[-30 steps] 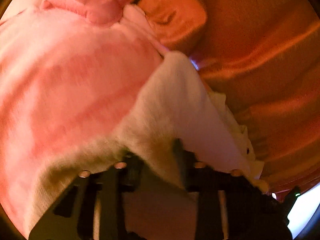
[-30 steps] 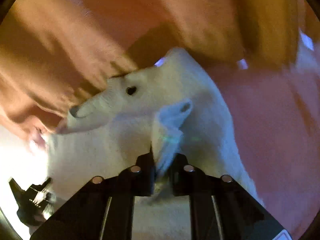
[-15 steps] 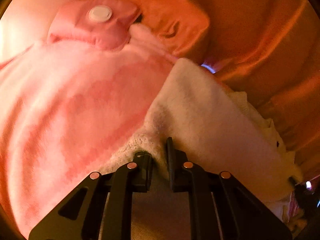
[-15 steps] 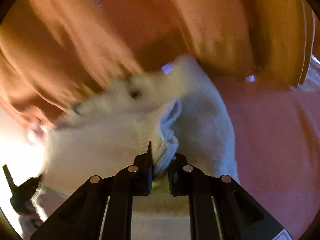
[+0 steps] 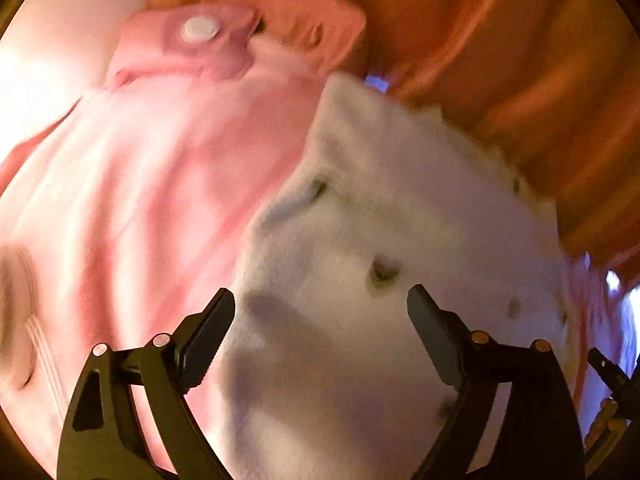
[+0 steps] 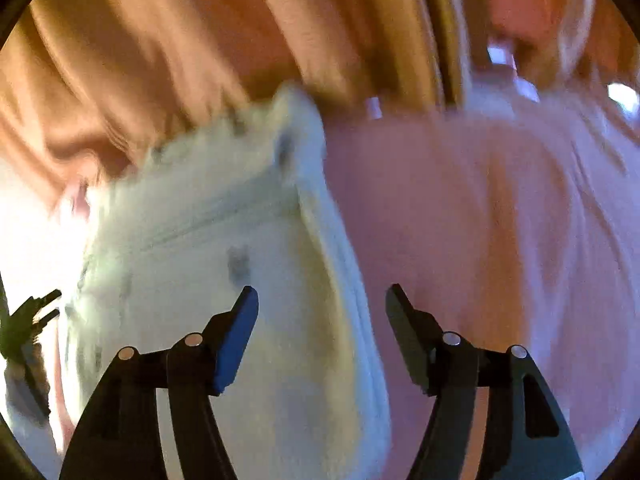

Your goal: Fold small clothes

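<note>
Both claws [image 5: 320, 312] [image 6: 320, 304] have let go, gaping over white garment [image 5: 380, 240]; left view shows pink snap [image 5: 199, 29].

Fluffy white fleece garment [image 5: 360, 240], pink blanket [image 5: 140, 200] (soft, matt)

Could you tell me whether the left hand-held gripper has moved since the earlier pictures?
Yes. The left hand-held gripper has opened, letting go of the white garment, and sits over its top, farther right of the pink garment.
</note>
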